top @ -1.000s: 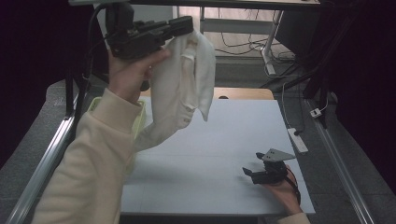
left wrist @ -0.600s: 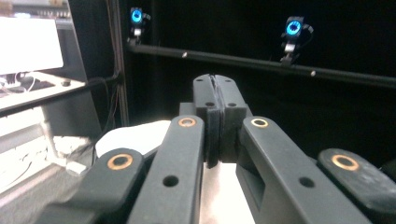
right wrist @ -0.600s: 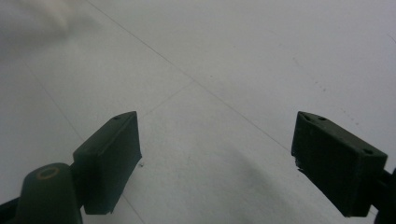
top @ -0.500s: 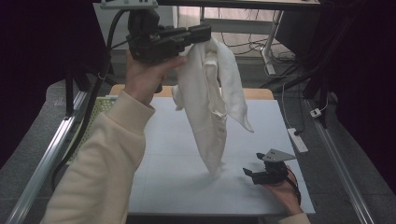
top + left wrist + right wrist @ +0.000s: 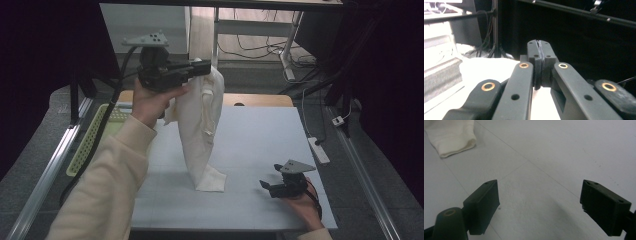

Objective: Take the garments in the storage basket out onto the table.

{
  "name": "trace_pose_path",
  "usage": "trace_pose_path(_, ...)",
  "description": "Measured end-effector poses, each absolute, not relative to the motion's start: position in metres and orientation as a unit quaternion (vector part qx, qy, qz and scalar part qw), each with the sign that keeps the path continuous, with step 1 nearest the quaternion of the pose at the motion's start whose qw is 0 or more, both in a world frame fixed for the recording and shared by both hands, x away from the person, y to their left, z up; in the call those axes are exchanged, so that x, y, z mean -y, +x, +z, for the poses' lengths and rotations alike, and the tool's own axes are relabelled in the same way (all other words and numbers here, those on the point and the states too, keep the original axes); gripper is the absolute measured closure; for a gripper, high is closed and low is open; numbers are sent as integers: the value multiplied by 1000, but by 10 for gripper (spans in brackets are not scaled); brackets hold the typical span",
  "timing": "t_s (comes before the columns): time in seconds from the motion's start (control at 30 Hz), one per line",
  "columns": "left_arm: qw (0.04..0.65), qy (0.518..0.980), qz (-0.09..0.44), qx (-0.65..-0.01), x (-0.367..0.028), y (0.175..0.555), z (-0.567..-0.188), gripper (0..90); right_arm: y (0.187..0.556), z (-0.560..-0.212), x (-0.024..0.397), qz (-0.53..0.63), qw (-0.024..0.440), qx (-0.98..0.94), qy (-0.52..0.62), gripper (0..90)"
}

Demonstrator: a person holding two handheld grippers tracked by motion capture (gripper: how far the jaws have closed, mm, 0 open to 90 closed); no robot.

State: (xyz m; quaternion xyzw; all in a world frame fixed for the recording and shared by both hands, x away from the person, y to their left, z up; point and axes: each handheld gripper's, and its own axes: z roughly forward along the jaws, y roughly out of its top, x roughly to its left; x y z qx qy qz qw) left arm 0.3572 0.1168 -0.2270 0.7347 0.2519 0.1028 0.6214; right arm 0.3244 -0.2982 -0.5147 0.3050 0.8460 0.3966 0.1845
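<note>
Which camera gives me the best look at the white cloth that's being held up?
The high view: the white cloth hangs full length from the shut left gripper, its bottom end resting on the table. The left gripper view shows a bright patch behind the jaws; the right gripper view catches one end on the table.

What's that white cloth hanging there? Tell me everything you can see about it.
The white cloth looks like soft, cream-white fabric, maybe a garment or towel, with seams or folds running down it. It hangs long and narrow from the left gripper, whose jaws are shut on its top edge, held high above the table. Its bottom end rests folded on the pale table surface. The right gripper, open, sits apart near the table's front.
</note>
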Motion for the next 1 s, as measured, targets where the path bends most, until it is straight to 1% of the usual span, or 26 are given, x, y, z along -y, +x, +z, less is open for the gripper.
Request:
trace_pose_path(0.2,601,751,72,-264,-92,379,-271,891,325,-516,297,393,186,-847,306,160)
trace_pose_path(0.3,583,764,67,-268,-75,391,-294,890,324,-515,298,394,186,-846,306,160)
trace_pose_path(0.47,568,771,36,-285,-54,409,-328,889,324,-515,298,396,186,-846,305,160)
trace_pose_path(0.53,563,774,34,-289,-48,413,-337,885,324,-515,298,396,185,-846,306,160)
trace_pose_path(0.57,559,774,48,-293,-45,413,-340,866,324,-515,298,397,185,-845,306,160)
trace_pose_path(0.6,558,771,66,-299,-44,412,-342,778,324,-515,298,397,186,-845,306,160)
trace_pose_path(0.67,555,770,75,-306,-43,410,-342,473,323,-515,299,399,187,-844,306,160)
trace_pose_path(0.7,551,774,76,-304,-45,409,-341,375,323,-515,299,400,187,-843,306,160)
trace_pose_path(0.73,549,776,81,-299,-47,406,-340,339,323,-515,299,400,187,-843,307,161)
trace_pose_path(0.83,536,787,99,-290,-55,397,-335,304,323,-515,299,399,188,-844,306,161)
trace_pose_path(1.0,525,792,124,-286,-75,379,-332,303,322,-515,298,396,189,-845,307,160)
